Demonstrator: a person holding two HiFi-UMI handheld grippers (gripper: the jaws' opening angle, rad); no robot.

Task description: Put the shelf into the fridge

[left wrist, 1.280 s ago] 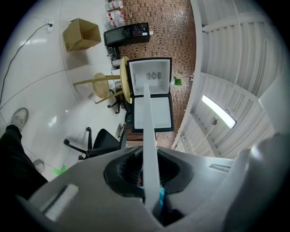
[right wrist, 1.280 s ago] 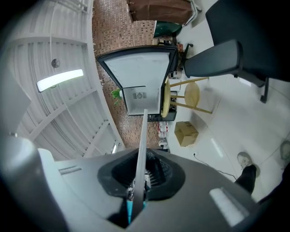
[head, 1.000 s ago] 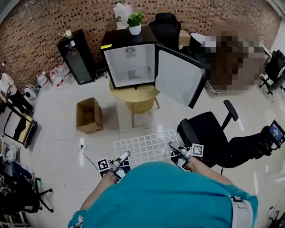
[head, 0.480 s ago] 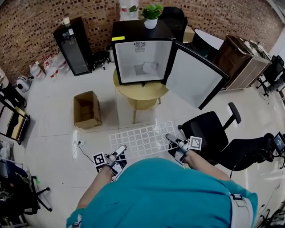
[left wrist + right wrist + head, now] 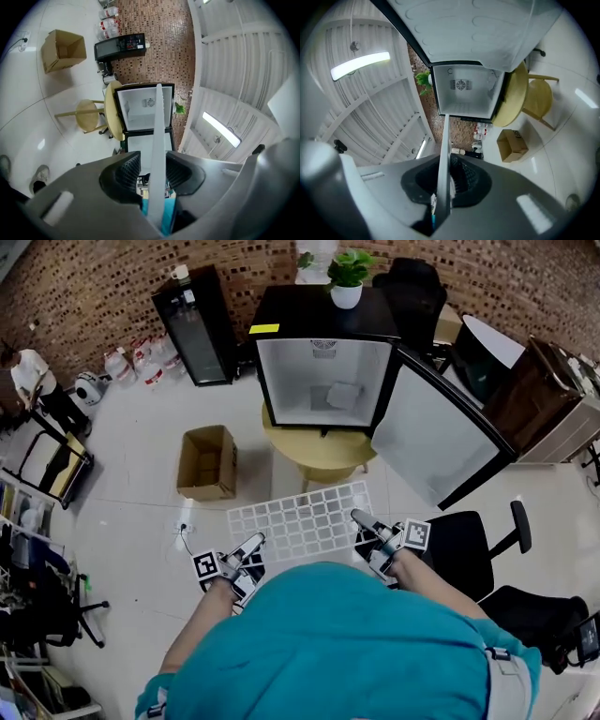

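Observation:
A white grid shelf (image 5: 298,522) hangs flat in front of me, over the floor just short of the fridge. The black fridge (image 5: 323,381) stands open on a round wooden table (image 5: 319,454), its white inside bare and its door (image 5: 441,442) swung out to the right. My left gripper (image 5: 253,542) is at the shelf's near left corner. Its jaws are opening, and the shelf edge (image 5: 158,122) stands between the pads of the left gripper (image 5: 153,159) with a gap showing. My right gripper (image 5: 359,518) is shut on the near right corner, where the right gripper (image 5: 446,165) clamps the shelf edge (image 5: 444,140).
A cardboard box (image 5: 208,462) lies open on the floor to the left of the table. A black office chair (image 5: 478,545) stands close on my right, under the fridge door. A tall black cabinet (image 5: 197,324) is at the back left, and a potted plant (image 5: 347,277) sits on the fridge.
The fridge and table have come closer and more central in the head view. The shelf has stayed level between both grippers, now nearer the table.

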